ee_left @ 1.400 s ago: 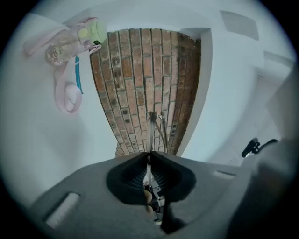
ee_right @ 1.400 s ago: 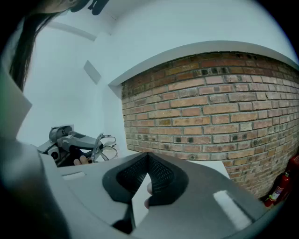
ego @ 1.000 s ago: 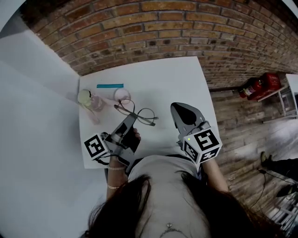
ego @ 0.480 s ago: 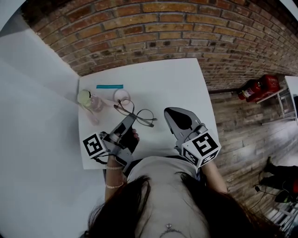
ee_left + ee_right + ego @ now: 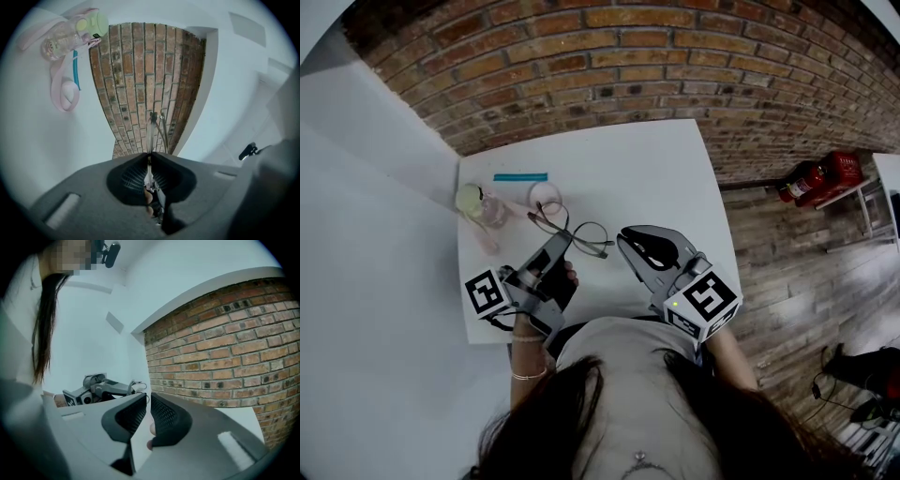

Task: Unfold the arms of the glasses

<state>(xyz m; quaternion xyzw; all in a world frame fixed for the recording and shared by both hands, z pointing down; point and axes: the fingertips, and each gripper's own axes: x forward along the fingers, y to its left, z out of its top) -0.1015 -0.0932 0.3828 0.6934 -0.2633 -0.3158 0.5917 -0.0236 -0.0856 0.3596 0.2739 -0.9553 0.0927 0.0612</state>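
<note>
A: Left claw, mine, is clamped on the thin wire-framed glasses over the white table.

B: And your right claw?

A: Just beside the lenses, jaws a crack apart, empty. I reckon it must pinch one arm next and swing it out.

B: Which view tells most?

A: Left gripper view alone shows wire between my pads; head view shows both claws.
</note>
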